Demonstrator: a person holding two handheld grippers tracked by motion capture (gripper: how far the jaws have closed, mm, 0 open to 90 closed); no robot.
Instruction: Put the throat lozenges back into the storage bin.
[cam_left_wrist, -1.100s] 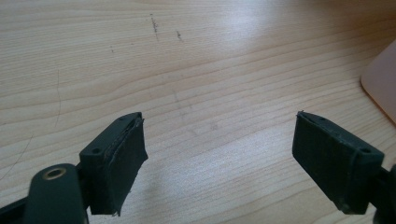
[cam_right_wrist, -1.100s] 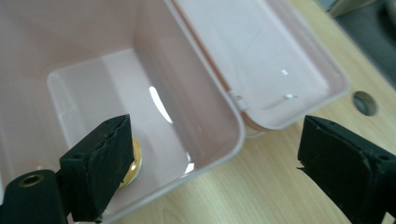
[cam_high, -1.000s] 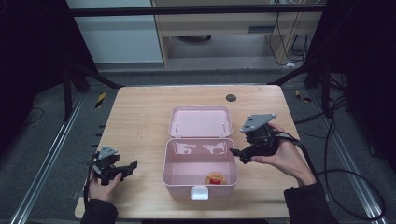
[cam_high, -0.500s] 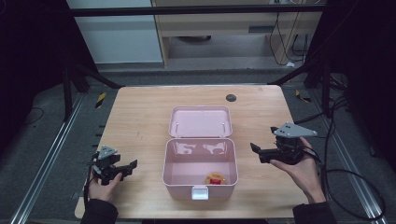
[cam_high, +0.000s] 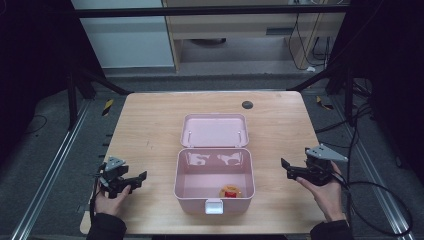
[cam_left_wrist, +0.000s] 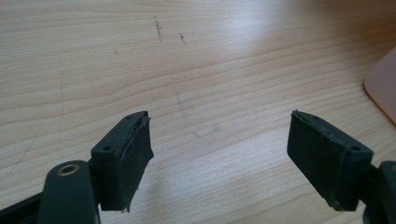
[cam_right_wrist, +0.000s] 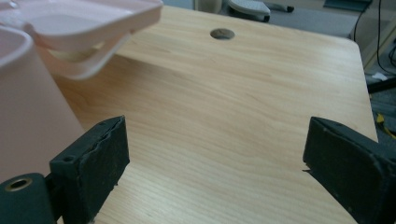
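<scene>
A pink box (cam_high: 178, 176) stands open at the table's middle, its lid (cam_high: 214, 131) lying flat behind it. A small red and yellow object (cam_high: 230, 191) rests on the box floor near the front. My left gripper (cam_high: 137, 181) lies low at the front left, pointing towards the box. In the left gripper view the left gripper (cam_left_wrist: 219, 121) is open over bare wood; its jaws have just been closing, then opening slightly. My right gripper (cam_high: 286, 169) is held right of the box and stands open. In the right gripper view the right gripper (cam_right_wrist: 217, 123) holds nothing, with the box wall (cam_right_wrist: 28, 102) beside its left jaw.
A dark round hole (cam_high: 247, 105) sits in the wooden table (cam_high: 150, 125) near its far edge. Cables trail off the right side by the right hand. Metal frame rails run along the floor on both sides.
The right gripper has moved from above the box's right rim out to the right and down towards the tabletop. The left gripper has stayed in place.
</scene>
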